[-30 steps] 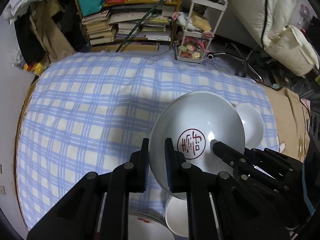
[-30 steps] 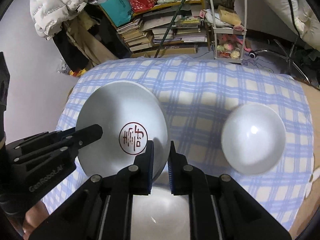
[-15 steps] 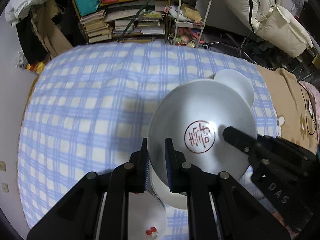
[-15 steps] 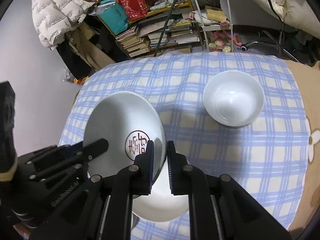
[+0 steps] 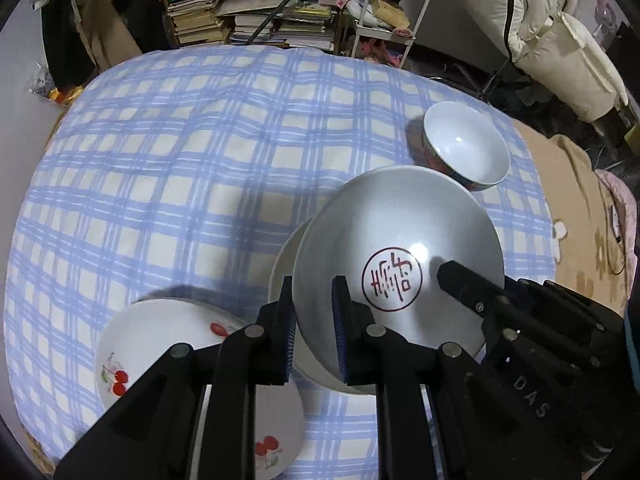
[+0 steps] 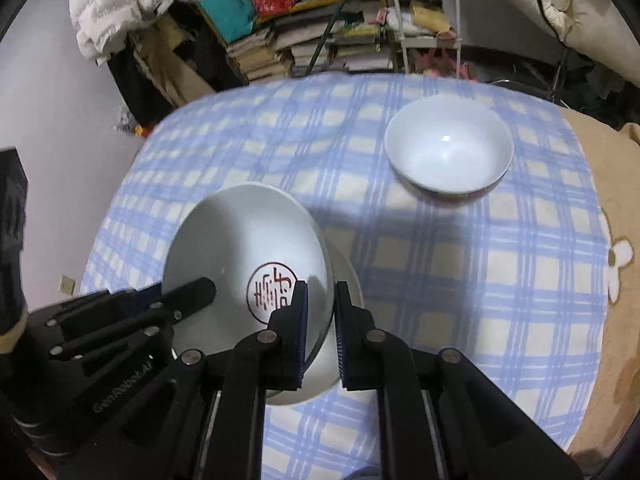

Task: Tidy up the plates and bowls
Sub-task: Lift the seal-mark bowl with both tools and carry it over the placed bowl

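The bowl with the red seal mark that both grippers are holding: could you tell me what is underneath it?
A plain white bowl sits on the checked cloth right beneath the seal-mark bowl; only its rim shows, and its inside is covered.

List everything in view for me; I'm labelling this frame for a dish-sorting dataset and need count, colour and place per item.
Large bowl with red seal: one, white, held by its rim above a second dish.
Dish beneath: one, white, on the cloth, mostly hidden.
Cherry plates: apparently stacked, white with red cherries, near left.
Small bowl: one, white inside, red-patterned outside, far right.
Checked cloth: one, blue and cream, under everything.
Books and cart: background clutter.
Left gripper: black, clamped on the bowl's rim.
Right gripper: black, clamped on the opposite rim.
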Demonstrator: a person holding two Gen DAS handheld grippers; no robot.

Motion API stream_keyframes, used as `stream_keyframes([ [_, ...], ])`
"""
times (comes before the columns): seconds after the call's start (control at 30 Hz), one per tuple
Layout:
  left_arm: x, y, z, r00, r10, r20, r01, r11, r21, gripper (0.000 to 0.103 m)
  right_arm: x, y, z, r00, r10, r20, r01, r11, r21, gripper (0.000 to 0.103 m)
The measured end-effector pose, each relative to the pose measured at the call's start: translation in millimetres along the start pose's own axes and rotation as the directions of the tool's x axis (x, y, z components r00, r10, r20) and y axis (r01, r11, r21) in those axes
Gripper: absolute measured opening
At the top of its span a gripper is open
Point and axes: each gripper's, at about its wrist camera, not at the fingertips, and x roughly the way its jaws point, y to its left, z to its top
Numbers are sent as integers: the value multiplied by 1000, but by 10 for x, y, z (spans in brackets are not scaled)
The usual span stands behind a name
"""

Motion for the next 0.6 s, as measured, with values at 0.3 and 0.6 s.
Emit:
stream_keyframes([
  [0.3, 78, 90, -57, 1000, 6, -19, -7, 1000, -29, 16, 199, 95, -92, 998, -13, -63, 10, 999, -44, 14],
  [0.6, 176, 81, -73, 999, 1, -39, -2, 1000, -29, 16, 251, 73, -102, 997, -29, -78, 25, 998, -51, 14],
])
